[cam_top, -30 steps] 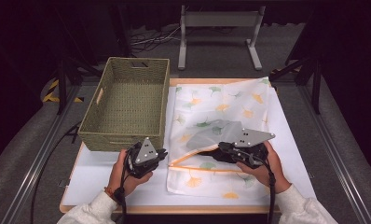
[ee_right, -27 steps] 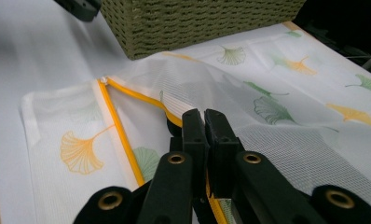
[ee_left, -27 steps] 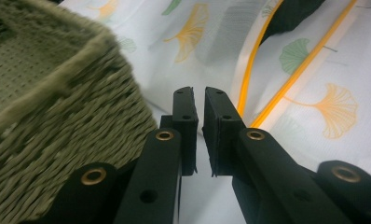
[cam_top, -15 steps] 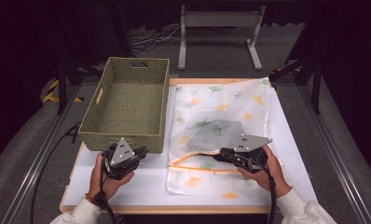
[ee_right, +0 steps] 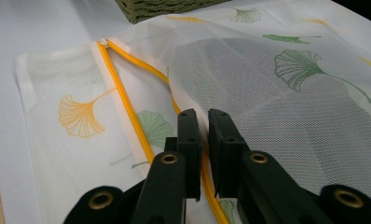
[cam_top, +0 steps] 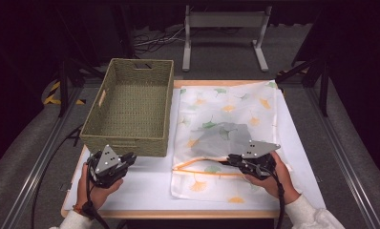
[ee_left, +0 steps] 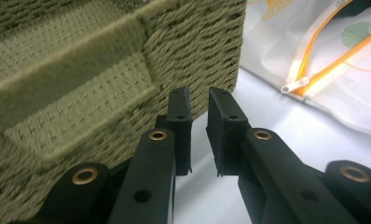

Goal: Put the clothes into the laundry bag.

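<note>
A white mesh bag (cam_top: 236,102) printed with ginkgo leaves lies on the right half of the white table (cam_top: 145,183), with a grey garment (cam_top: 221,136) inside it. Its orange zipper (cam_top: 202,168) stands open near the front. My right gripper (cam_top: 228,160) is shut on the zipper's upper edge (ee_right: 174,105), holding the mesh (ee_right: 291,116) slightly lifted. My left gripper (cam_top: 128,160) hovers by the front right corner of the woven basket (cam_top: 126,143). Its jaws stand a narrow gap apart (ee_left: 200,100) with nothing between them. The zipper pull (ee_left: 293,86) lies to their right.
The olive basket (ee_left: 81,70) holds nothing and fills the table's left half. A metal stand (cam_top: 224,28) and cables lie on the floor behind the table. Dark frame rails run along both sides. Bare table shows in front of the basket.
My left gripper has drawn away from the bag's left edge, moving left and toward the table front, to the basket's corner. The right gripper stays at the zipper.
</note>
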